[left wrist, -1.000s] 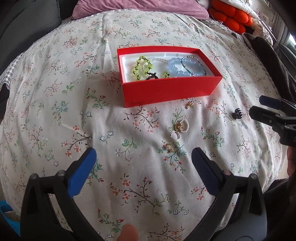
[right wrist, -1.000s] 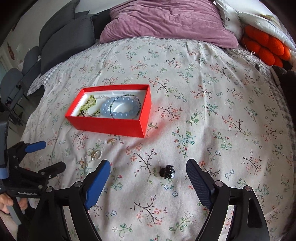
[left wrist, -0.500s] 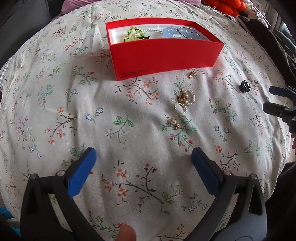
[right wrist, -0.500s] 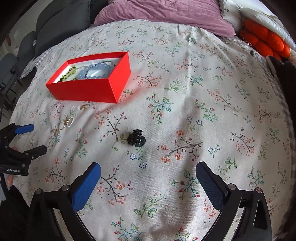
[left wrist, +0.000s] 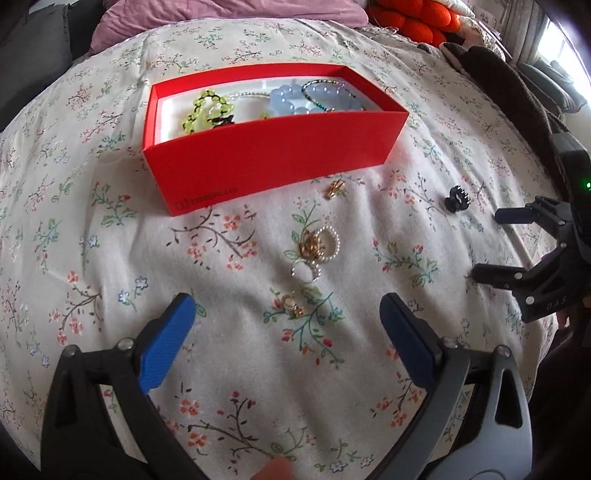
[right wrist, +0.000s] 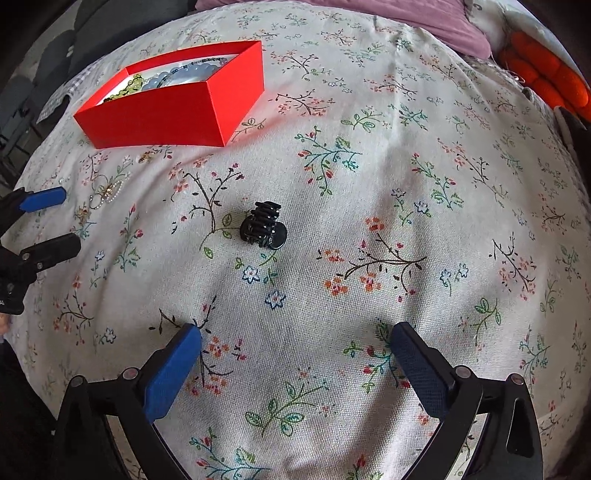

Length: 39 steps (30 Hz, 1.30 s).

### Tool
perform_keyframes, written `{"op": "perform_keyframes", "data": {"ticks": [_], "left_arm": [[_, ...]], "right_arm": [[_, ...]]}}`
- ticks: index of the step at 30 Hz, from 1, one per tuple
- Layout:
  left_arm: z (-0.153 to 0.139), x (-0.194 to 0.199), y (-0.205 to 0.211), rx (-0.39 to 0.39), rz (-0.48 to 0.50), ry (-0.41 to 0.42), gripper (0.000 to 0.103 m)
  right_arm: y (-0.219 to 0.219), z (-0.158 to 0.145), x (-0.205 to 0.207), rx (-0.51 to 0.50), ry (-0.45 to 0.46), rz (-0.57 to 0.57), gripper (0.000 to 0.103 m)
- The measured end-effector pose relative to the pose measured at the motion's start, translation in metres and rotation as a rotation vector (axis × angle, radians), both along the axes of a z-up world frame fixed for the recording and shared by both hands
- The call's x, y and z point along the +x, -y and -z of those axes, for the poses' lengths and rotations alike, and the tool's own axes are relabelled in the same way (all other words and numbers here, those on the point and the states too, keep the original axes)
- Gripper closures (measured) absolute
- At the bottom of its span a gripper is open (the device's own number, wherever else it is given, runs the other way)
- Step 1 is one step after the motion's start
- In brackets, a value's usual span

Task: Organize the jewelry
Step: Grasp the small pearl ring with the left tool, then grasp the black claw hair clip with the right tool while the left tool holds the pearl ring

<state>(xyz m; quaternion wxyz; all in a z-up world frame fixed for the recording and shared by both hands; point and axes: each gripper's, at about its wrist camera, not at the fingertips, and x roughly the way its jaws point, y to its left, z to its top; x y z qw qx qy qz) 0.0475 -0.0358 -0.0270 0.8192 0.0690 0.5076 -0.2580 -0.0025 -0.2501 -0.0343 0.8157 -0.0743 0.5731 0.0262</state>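
Observation:
A red box [left wrist: 280,155] on the floral bedspread holds a yellow-green bracelet [left wrist: 207,112] and blue bead bracelets [left wrist: 306,99]; it also shows in the right wrist view [right wrist: 162,118]. Loose pearl rings and gold pieces [left wrist: 316,247], a small gold earring [left wrist: 291,304] and a gold charm [left wrist: 334,190] lie in front of it. My left gripper [left wrist: 288,325] is open, just short of the earring. A black hair claw [right wrist: 263,229] lies ahead of my open right gripper [right wrist: 295,350]; it also shows in the left wrist view [left wrist: 456,199].
A purple pillow [left wrist: 221,14] and an orange knit cushion [left wrist: 413,18] lie at the far end of the bed. A dark garment [left wrist: 498,85] lies at the right edge. My right gripper shows in the left wrist view [left wrist: 517,247], my left in the right wrist view [right wrist: 48,218].
Both grippers have moved forward and lower toward the bedspread. The loose jewelry and the hair claw sit closer to the fingers. Both stay open.

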Motion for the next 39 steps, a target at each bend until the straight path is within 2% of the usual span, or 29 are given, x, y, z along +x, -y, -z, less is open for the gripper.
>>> {"op": "perform_keyframes", "data": {"ticks": [7, 13, 17, 21, 24, 29, 32, 34, 39], "left_arm": [[-0.005, 0.007, 0.011, -0.067, 0.008, 0.021, 0.046], [-0.002, 0.01, 0.014, -0.07, -0.003, 0.024, 0.065], [-0.001, 0.012, 0.014, -0.075, -0.029, 0.022, 0.074], [-0.001, 0.014, 0.013, -0.074, -0.04, 0.02, 0.092], [-0.001, 0.014, 0.013, -0.053, -0.046, 0.027, 0.099], [-0.004, 0.012, 0.011, -0.045, -0.05, 0.026, 0.101], [-0.007, 0.011, 0.007, -0.053, -0.056, 0.025, 0.101], [-0.01, 0.011, 0.003, -0.074, -0.063, 0.02, 0.101], [-0.017, 0.011, -0.007, -0.089, -0.079, 0.024, 0.101]], "right_arm": [[0.001, 0.003, 0.002, -0.001, -0.014, 0.0, 0.0], [0.0, 0.003, 0.004, 0.001, -0.023, -0.005, 0.0], [0.0, 0.002, 0.004, 0.0, -0.019, -0.01, 0.0], [-0.002, -0.002, 0.004, 0.006, 0.002, -0.013, 0.0], [-0.004, -0.004, 0.007, 0.009, 0.014, -0.012, 0.0], [-0.012, -0.009, 0.021, 0.017, 0.027, -0.003, 0.004], [-0.019, -0.013, 0.028, 0.018, 0.036, -0.002, 0.01], [-0.023, -0.016, 0.033, 0.02, 0.042, -0.005, 0.02], [-0.027, -0.018, 0.045, 0.031, 0.055, 0.0, 0.038]]}}
